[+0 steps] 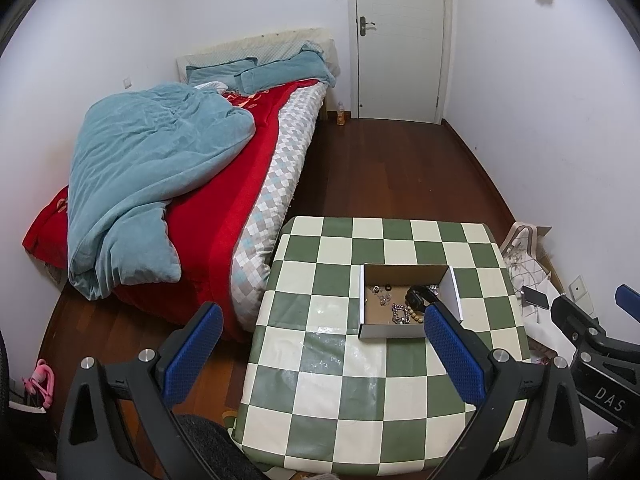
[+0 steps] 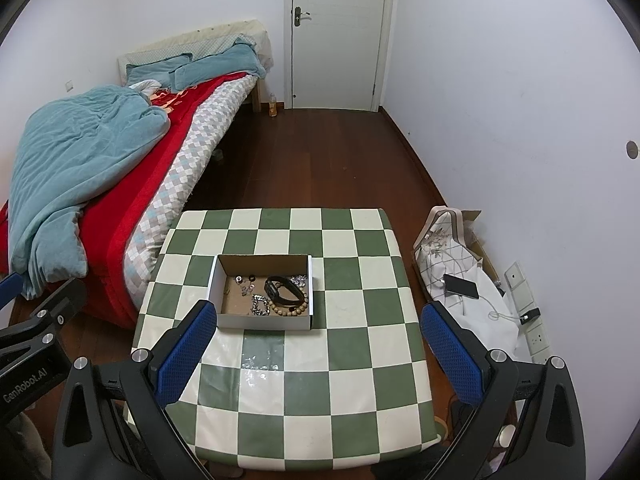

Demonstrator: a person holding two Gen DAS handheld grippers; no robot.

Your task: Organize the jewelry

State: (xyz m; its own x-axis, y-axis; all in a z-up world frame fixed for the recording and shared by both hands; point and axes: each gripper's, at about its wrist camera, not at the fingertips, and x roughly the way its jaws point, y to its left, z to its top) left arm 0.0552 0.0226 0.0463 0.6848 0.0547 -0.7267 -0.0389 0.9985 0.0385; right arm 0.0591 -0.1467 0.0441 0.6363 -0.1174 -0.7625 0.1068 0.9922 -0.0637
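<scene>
Currently, both grippers are hovering above the near edge of the green-and-cream checkered table [image 2: 352, 360], and both are spread wide with nothing between their blue pads. The left gripper [image 1: 322, 330] is appearing complete only in the left wrist view; the right wrist view is showing just part of its black frame at the left margin. The right gripper [image 2: 318, 330] is likewise appearing complete only in its own view. The left wrist view is showing a pink object [image 1: 40, 380] on the floor; the right wrist view is showing a white power strip [image 2: 536, 336] by the wall.

The table is standing on a dark wooden floor [image 2: 320, 160], beside a bed with a teal duvet [image 1: 152, 176] and facing a closed white door [image 2: 338, 32].

The shallow open cardboard box [image 2: 224, 280] is sitting on the table. Inside it are lying the black wristband [image 2: 282, 290], the brown wooden bead bracelet [image 2: 292, 310], the silver chain [image 2: 260, 304] and several small silver pieces [image 2: 246, 284].
</scene>
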